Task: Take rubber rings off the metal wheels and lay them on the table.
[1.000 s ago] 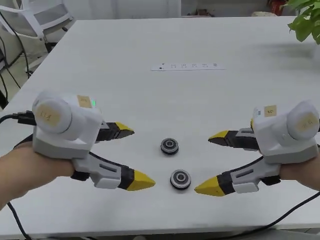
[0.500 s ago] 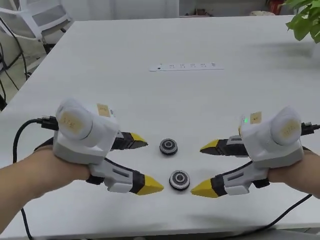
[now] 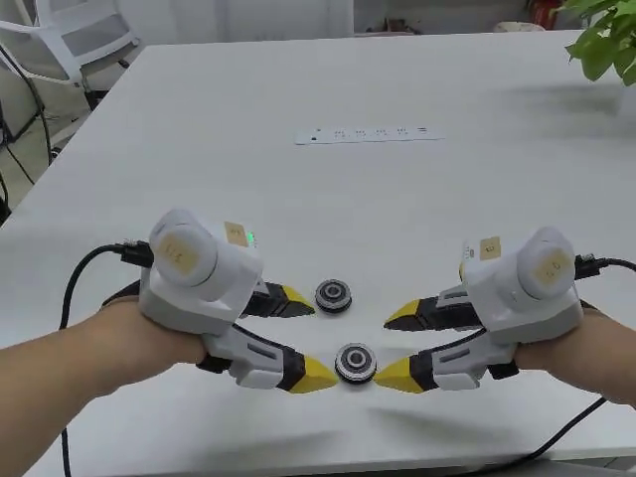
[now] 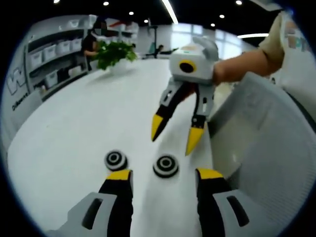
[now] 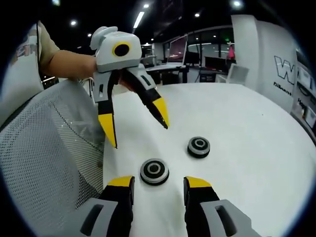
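Note:
Two small metal wheels with black rubber rings lie flat on the white table [image 3: 298, 199]: a near wheel [image 3: 356, 362] and a far wheel [image 3: 334, 295]. My left gripper [image 3: 312, 338] comes in from the left, open, its lower yellow tip just beside the near wheel. Opposite it, my right gripper [image 3: 390, 348] is open too, its lower tip close to that wheel's right side. In the left gripper view the near wheel [image 4: 165, 166] sits just ahead of my left gripper [image 4: 164, 175], with the far wheel [image 4: 116, 159] at left. The right gripper view has the near wheel [image 5: 154, 171] before my right gripper [image 5: 159, 181].
A white power strip [image 3: 368, 133] lies mid-table, farther back. Green plant leaves [image 3: 606, 40] hang over the far right corner and a chair [image 3: 70, 40] stands at the far left. The table's front edge is just below the grippers. Cables trail from both hands.
Both grippers have moved inward, closing from either side on the near wheel. They remain open. The wheels have not moved.

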A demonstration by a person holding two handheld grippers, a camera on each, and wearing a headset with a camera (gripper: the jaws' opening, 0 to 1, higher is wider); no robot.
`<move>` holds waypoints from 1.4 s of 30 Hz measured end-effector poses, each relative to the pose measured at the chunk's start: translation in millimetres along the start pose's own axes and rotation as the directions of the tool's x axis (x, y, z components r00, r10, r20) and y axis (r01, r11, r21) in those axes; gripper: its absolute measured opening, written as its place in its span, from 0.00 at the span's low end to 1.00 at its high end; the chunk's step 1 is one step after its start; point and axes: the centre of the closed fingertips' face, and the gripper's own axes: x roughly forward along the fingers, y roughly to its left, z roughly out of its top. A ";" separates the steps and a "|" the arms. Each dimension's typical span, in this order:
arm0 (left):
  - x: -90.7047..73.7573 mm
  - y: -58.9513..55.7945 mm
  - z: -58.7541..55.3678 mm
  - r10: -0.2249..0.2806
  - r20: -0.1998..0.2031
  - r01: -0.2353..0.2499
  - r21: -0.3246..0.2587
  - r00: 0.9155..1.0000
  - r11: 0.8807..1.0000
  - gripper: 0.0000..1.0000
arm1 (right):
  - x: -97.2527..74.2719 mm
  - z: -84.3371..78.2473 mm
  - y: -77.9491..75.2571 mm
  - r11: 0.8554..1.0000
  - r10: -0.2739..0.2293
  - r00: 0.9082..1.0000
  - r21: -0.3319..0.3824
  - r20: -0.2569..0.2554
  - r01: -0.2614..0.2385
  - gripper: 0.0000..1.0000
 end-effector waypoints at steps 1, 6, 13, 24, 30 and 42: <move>1.7 -0.2 -0.3 -0.003 -0.001 0.003 -0.005 1.000 1.000 0.51 | 0.7 -0.3 0.6 1.000 0.003 1.000 0.002 0.000 -0.003 0.37; 8.1 -2.9 0.4 -0.018 -0.001 0.018 -0.016 1.000 1.000 0.48 | 4.5 -3.4 1.7 1.000 0.014 1.000 -0.003 -0.008 -0.014 0.36; 16.8 -1.3 0.2 -0.027 -0.006 0.027 -0.027 1.000 0.999 0.41 | 8.7 -5.4 2.3 1.000 0.022 1.000 -0.015 -0.018 -0.022 0.32; 31.6 -5.2 -3.1 -0.042 -0.023 0.042 -0.028 0.999 0.999 0.35 | 12.4 -11.4 2.8 1.000 0.028 0.999 -0.010 -0.032 -0.029 0.33; 38.6 -8.8 -3.0 -0.055 -0.025 0.055 -0.028 0.998 0.998 0.31 | 13.3 -11.6 2.8 1.000 0.030 0.999 -0.003 -0.029 -0.030 0.34; 45.5 -11.0 -4.2 -0.042 -0.035 0.043 0.031 0.998 0.999 0.21 | 15.1 -11.9 3.7 0.999 0.034 0.999 -0.005 -0.028 -0.034 0.34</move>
